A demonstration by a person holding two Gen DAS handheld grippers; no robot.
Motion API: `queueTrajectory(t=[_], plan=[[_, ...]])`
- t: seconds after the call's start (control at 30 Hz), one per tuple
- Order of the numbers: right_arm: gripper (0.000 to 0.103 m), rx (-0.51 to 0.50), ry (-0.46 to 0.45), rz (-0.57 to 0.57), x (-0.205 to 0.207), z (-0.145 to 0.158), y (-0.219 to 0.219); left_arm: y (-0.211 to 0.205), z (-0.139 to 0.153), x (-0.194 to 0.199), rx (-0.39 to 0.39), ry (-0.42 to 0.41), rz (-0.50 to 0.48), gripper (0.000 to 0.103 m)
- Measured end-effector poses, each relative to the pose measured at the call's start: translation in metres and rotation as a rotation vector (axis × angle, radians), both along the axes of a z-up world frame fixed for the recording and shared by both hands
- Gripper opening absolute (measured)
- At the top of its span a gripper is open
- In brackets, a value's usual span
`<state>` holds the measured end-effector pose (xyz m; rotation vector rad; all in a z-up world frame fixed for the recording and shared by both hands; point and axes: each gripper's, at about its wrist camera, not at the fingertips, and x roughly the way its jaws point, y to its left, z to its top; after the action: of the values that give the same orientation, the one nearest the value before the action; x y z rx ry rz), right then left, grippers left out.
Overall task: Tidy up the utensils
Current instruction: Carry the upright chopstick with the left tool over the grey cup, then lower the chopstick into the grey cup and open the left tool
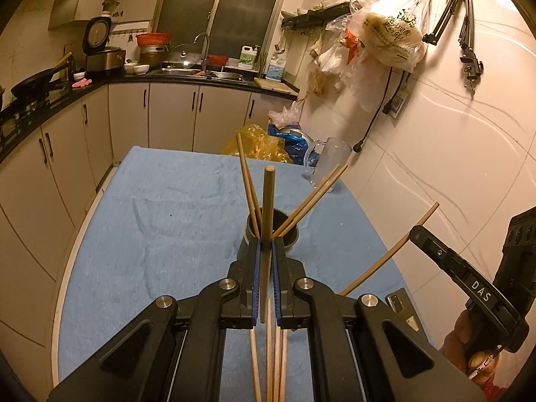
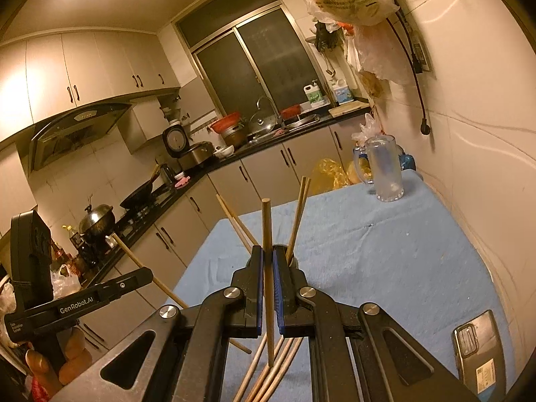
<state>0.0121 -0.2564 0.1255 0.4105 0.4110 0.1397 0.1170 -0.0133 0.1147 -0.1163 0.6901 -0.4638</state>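
Left gripper [image 1: 267, 244], lower centre of its own frame: jaws closed on one chopstick [image 1: 268, 221], long axis nearly vertical in the picture, blunt end up near mid-frame, lower end poking out below the jaws. Just behind the fingertips, a dark round holder [image 1: 291, 231] on the blue cloth of the desk [image 1: 150, 221], mid-frame. In the holder, two pairs of chopsticks: one pair [image 1: 248, 184] leaning up and left, the other pair [image 1: 311, 197] leaning up and right. Loose chopsticks [image 1: 273, 361] flat on the cloth at bottom centre, long axes running up the frame, partly hidden under the gripper body.

Right gripper [image 2: 267, 261], lower centre of its own frame: jaws closed on a second chopstick [image 2: 267, 234], also close to vertical, top end tipped slightly left, lower end hanging past the jaws over another loose bundle [image 2: 268, 368] fanned toward bottom left.

Shown only by the left view: the open mouth of the holder, with the right gripper at the lower right edge and its chopstick slanting up-right toward the wall.

Shown only by the right view: the left gripper [image 2: 134, 278] at lower left with its chopstick crossing diagonally, a glass mug [image 2: 385, 171] standing clear at upper right on the desk's far corner, and a phone [image 2: 479, 348] lying flat at lower right. Holder here almost wholly hidden behind the fingertips.
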Motion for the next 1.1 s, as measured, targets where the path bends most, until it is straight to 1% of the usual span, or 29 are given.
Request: queueTrajectory(t=[0.23, 0.4, 0.7, 0.83, 0.93, 1.1], plan=[[0.007, 0.003, -0.031, -0.015, 0.003, 0.018, -0.007, -0.005, 0.014, 0.01, -0.009, -0.021, -0.005, 0.006], [0.007, 0.025, -0.041, -0.023, 0.014, 0.032, -0.017, -0.007, 0.022, 0.022, -0.011, -0.027, 0.0, 0.006], [0.007, 0.032, -0.081, -0.071, 0.044, 0.057, -0.029, -0.023, 0.051, 0.054, -0.026, -0.074, 0.012, 0.006], [0.007, 0.036, -0.091, -0.094, 0.063, 0.064, -0.03, -0.031, 0.058, 0.07, -0.035, -0.083, 0.02, 0.006], [0.007, 0.022, -0.103, -0.114, 0.075, 0.067, -0.028, -0.035, 0.057, 0.083, -0.043, -0.08, 0.027, 0.006], [0.007, 0.008, -0.091, -0.12, 0.096, 0.061, -0.023, -0.038, 0.043, 0.099, -0.04, -0.059, 0.041, 0.006]])
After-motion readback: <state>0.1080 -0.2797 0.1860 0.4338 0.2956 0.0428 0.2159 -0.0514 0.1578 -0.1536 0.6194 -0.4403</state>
